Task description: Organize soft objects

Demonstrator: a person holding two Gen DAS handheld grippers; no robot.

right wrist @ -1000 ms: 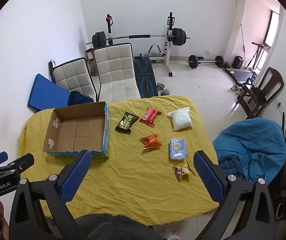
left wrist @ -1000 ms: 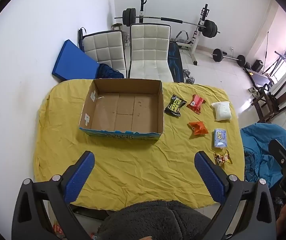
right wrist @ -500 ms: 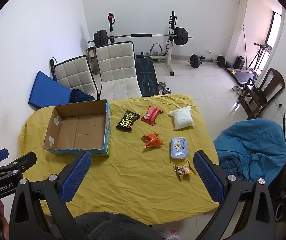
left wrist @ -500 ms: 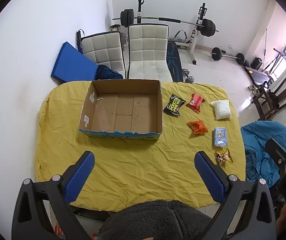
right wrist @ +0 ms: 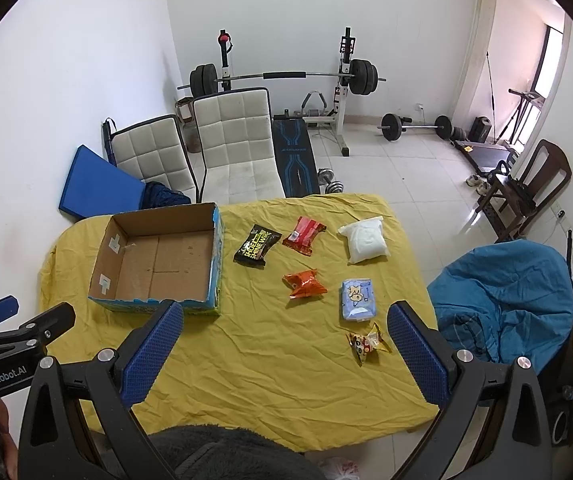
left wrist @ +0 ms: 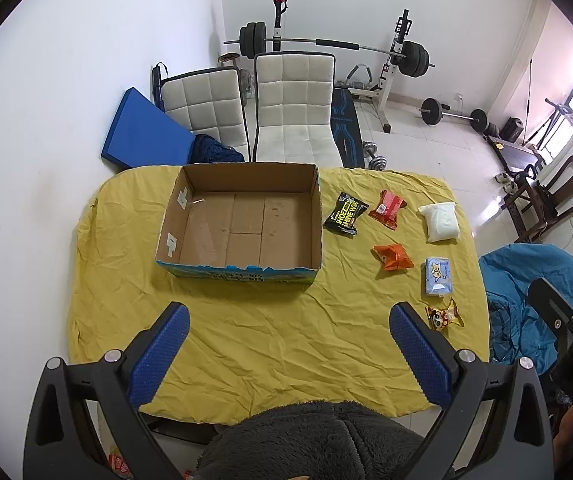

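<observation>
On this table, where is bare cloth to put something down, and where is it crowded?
Bare: the near strip of the yellow cloth in front of the cardboard box, and the empty box floor. Crowded: right of the box, from the black packet to the small candy wrapper.

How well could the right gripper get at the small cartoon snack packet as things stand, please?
Probably yes: the right gripper is open, and the small cartoon snack packet lies apart from the other packets near the table's right edge.

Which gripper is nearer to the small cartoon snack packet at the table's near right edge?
Right. The right gripper hangs nearly above the cartoon snack packet, which lies beside its right finger. The left gripper hangs further left, toward the cardboard box.
</observation>
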